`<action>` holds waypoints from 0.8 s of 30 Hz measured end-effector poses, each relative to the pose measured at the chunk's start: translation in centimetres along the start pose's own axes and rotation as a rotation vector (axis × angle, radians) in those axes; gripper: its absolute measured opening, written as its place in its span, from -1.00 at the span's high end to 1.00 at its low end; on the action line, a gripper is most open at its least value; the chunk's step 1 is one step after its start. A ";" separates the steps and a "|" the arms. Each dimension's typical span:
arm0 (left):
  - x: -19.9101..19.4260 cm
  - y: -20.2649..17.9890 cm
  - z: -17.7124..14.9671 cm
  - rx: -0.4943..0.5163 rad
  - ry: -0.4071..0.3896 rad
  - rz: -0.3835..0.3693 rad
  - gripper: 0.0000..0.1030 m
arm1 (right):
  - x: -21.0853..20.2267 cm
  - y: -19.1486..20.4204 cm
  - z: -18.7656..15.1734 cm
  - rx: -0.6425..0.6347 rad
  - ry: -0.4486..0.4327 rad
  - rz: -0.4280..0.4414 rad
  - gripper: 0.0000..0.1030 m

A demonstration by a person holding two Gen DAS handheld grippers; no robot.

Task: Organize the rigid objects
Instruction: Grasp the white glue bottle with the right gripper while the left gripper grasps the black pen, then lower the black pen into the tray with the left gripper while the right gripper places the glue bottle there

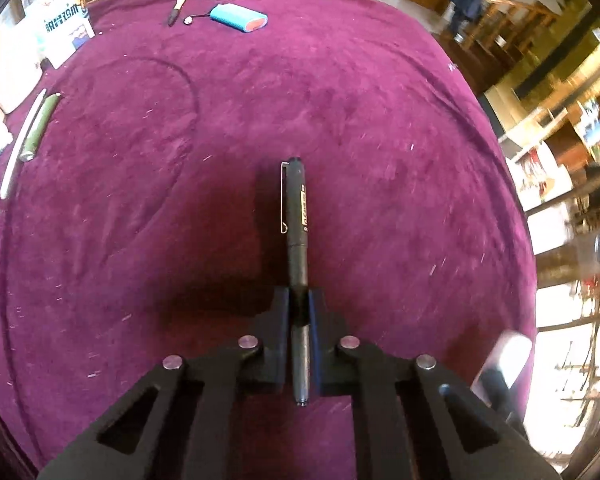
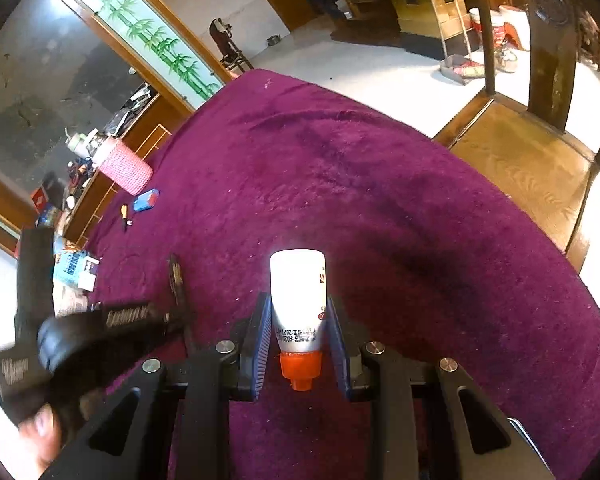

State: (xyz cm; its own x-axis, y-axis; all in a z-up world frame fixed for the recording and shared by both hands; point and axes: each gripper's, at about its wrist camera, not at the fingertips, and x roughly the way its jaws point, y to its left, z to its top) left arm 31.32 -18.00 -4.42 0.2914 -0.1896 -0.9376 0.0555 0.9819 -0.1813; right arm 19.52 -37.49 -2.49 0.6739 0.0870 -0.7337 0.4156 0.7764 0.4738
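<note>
With both tools loaded, I read this as the carry step of the tidy-up; my left gripper (image 1: 299, 300) has its jaws clamped tight on a black pen (image 1: 296, 216), held near the barrel's rear end, cap and clip pointing away from me over the purple cloth (image 1: 380, 140); whether the pen has left the cloth I cannot tell. My right gripper (image 2: 300, 320) is part-closed on a small white bottle (image 2: 298, 292) with an orange cap (image 2: 301, 366), blue pads (image 2: 260, 344) pressing its sides, cap toward me.

Next move, as I judge it: take both to wherever like things are grouped and set them down parallel; the pen is gripped off-centre and could swing, so keep it level.

Left wrist view alone shows, at far left, a white stick (image 1: 22, 144) lying just beside a green tube (image 1: 40, 128), then a small dark-handled tool (image 1: 176, 10) and a blue case (image 1: 240, 18) at the far edge; likely the gathering zone. Right wrist view alone shows my left hand (image 2: 40, 436) on its tool, a pink-sleeved bottle (image 2: 120, 164) on the cloth, and a wooden chair (image 2: 520, 152) at right.
</note>
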 end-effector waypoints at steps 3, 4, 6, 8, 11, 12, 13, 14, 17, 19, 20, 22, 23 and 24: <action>-1.3 1.4 -2.5 0.064 -0.017 0.017 0.84 | 0.1 0.2 -0.1 -0.011 0.012 0.029 0.44; -1.9 2.0 -3.8 0.088 -0.026 0.019 0.84 | 0.1 0.6 -0.3 -0.025 0.022 0.053 0.44; -2.9 3.3 -6.0 0.104 -0.039 0.005 0.84 | 0.3 1.4 -0.6 -0.062 0.040 0.094 0.44; -3.5 4.3 -7.5 0.088 -0.042 -0.030 0.84 | 0.7 2.8 -1.3 -0.130 0.089 0.170 0.44; -4.7 6.8 -9.8 0.046 -0.052 -0.072 0.84 | 1.8 5.7 -3.2 -0.263 0.213 0.314 0.44; -5.2 7.5 -10.7 0.035 -0.061 -0.078 0.84 | 2.0 6.9 -4.1 -0.326 0.252 0.353 0.44; -5.6 8.1 -11.5 0.025 -0.071 -0.085 0.84 | 1.9 7.8 -4.9 -0.378 0.267 0.368 0.44; -6.2 9.0 -12.4 0.012 -0.084 -0.097 0.84 | 1.9 8.4 -5.5 -0.413 0.272 0.375 0.44; -7.5 11.2 -14.6 -0.035 -0.111 -0.118 0.84 | 1.6 10.3 -7.6 -0.531 0.299 0.406 0.44; -8.5 12.9 -16.0 -0.069 -0.126 -0.133 0.83 | 1.6 11.0 -8.7 -0.584 0.316 0.410 0.44; -8.9 13.3 -16.5 -0.083 -0.131 -0.142 0.83 | 1.6 11.3 -9.2 -0.608 0.319 0.405 0.44; -9.7 14.5 -17.1 -0.108 -0.142 -0.162 0.83 | 1.7 11.7 -10.0 -0.646 0.314 0.393 0.44; -10.3 15.3 -17.6 -0.122 -0.148 -0.171 0.83 | 1.7 11.9 -10.0 -0.659 0.311 0.388 0.44; -11.1 16.0 -18.1 -0.133 -0.155 -0.183 0.83 | 1.6 12.1 -10.3 -0.673 0.306 0.385 0.44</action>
State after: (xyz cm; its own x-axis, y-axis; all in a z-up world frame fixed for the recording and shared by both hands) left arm 11.69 -0.21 -2.32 0.4312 -0.3513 -0.8311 -0.0024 0.9207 -0.3904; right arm 19.37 -21.54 -2.96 0.4585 0.5131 -0.7256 -0.3294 0.8564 0.3975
